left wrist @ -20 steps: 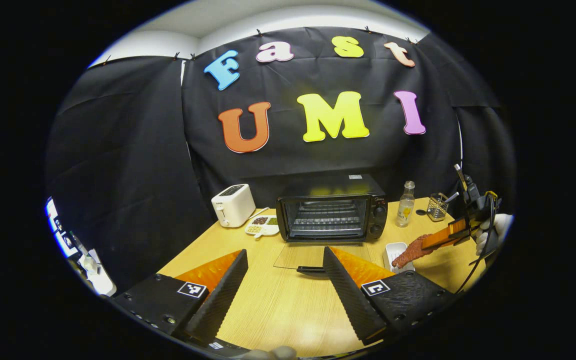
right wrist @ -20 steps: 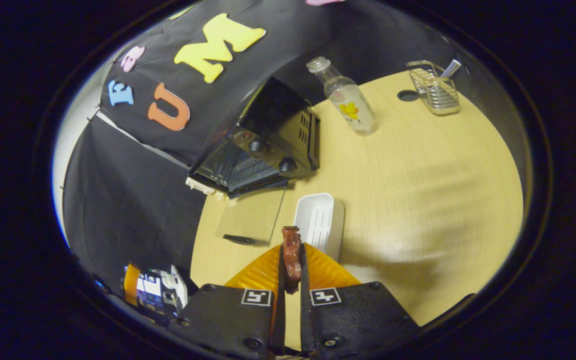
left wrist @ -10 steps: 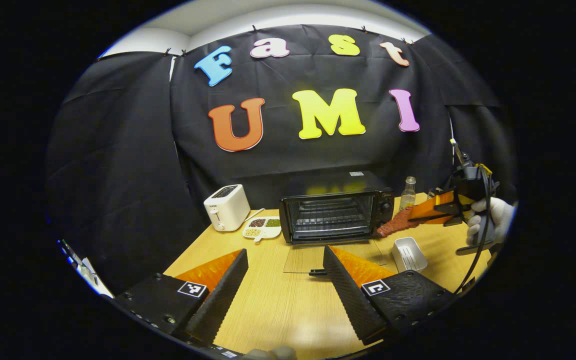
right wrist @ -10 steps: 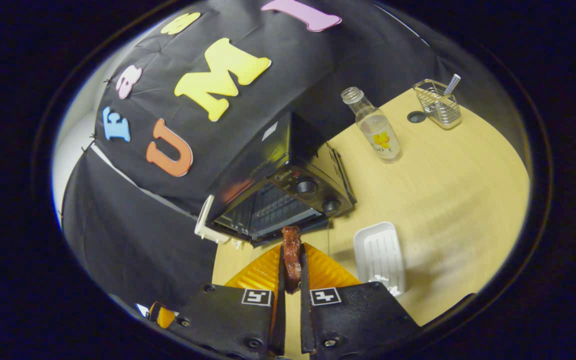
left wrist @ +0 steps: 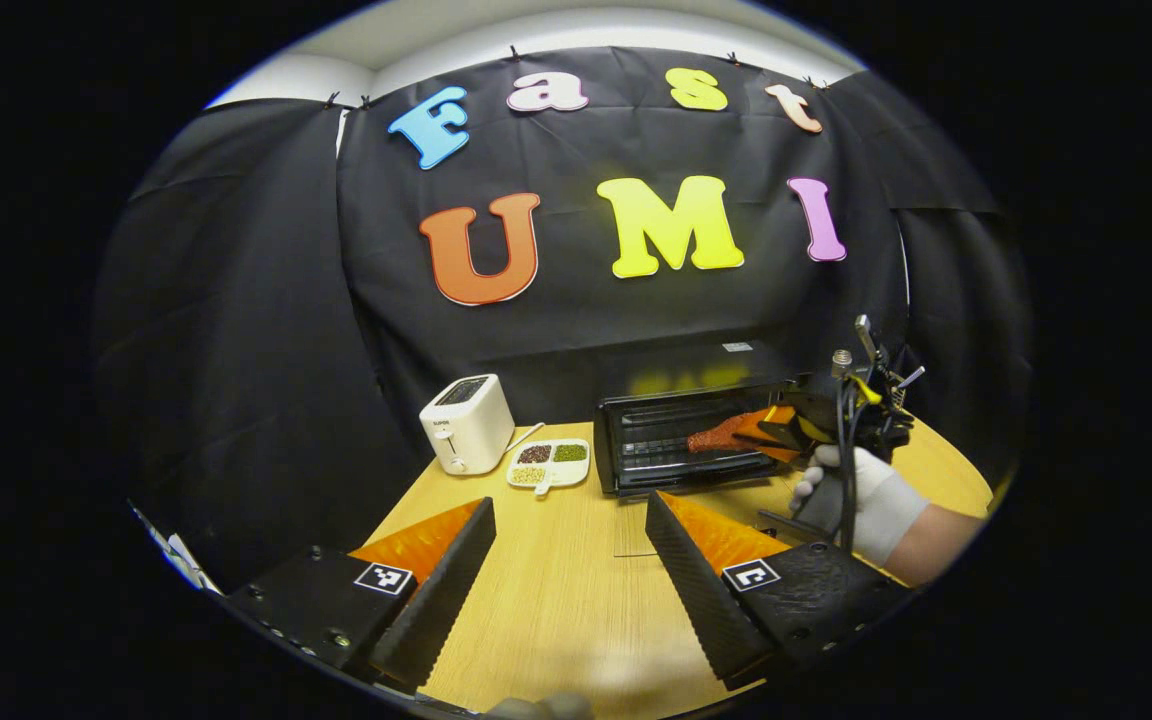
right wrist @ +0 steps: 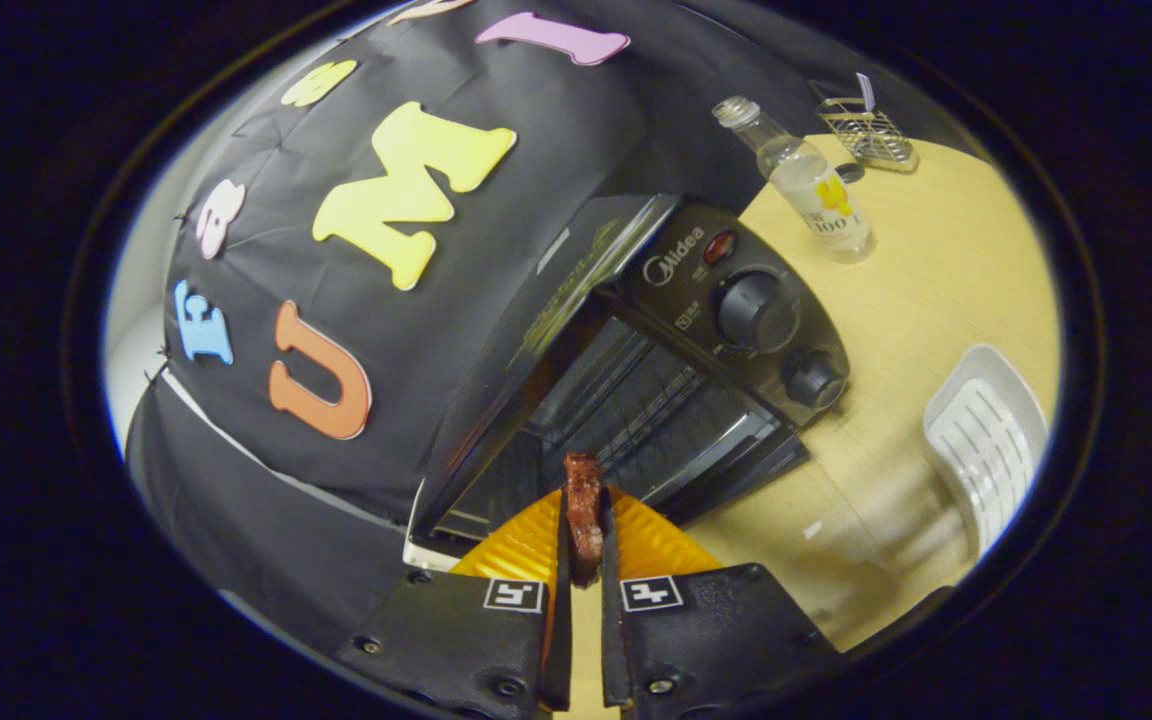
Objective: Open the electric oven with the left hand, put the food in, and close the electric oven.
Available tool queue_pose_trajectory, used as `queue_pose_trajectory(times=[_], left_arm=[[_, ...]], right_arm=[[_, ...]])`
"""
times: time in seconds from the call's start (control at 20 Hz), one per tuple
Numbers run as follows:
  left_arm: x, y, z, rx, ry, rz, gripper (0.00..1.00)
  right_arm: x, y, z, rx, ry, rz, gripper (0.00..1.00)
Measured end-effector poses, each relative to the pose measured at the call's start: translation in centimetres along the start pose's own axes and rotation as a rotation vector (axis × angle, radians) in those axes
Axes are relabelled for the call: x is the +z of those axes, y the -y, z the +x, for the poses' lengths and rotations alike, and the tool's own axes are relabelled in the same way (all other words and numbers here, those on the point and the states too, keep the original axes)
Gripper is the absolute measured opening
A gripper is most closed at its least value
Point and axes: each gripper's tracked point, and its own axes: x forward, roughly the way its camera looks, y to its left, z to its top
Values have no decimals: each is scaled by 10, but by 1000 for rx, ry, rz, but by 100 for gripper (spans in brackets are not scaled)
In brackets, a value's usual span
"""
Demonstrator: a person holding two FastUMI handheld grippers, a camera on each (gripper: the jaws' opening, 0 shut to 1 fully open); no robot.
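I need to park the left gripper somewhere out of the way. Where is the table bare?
Bare wood lies ahead of the left gripper, short of the sectioned dish and toaster. It is crowded at the oven mouth, where the right gripper holds the food.

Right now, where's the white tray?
The white tray lies empty on the wooden table, at the right edge of the right gripper view, just beyond the electric oven's knob side.

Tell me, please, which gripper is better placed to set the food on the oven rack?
Right: the right gripper is shut on the food at the oven mouth, while the left gripper is open and farther back.
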Motion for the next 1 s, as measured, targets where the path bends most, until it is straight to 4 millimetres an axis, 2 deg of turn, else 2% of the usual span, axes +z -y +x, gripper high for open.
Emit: queue_pose_trajectory(times=[0.2, 0.4, 0.55, 0.75, 0.95, 1.0], left_arm=[[4, -13, -1, 15, -4, -16, 97], [2, -18, 2, 26, -2, -14, 97], [-4, -21, 5, 30, -18, -24, 97], [-1, -19, 6, 22, -11, -19, 97], [-3, -20, 9, 14, -15, -25, 97], [-4, -20, 10, 14, -16, -28, 97]], right_arm=[[15, -9, 34, -26, 112, -26, 15], [12, -5, 64, -68, 143, -48, 15], [3, 3, 73, -117, 142, -96, 15], [4, 1, 79, -129, 170, -167, 17], [6, 7, 79, -183, 175, -342, 26], [6, 10, 79, -203, 170, -390, 33]])
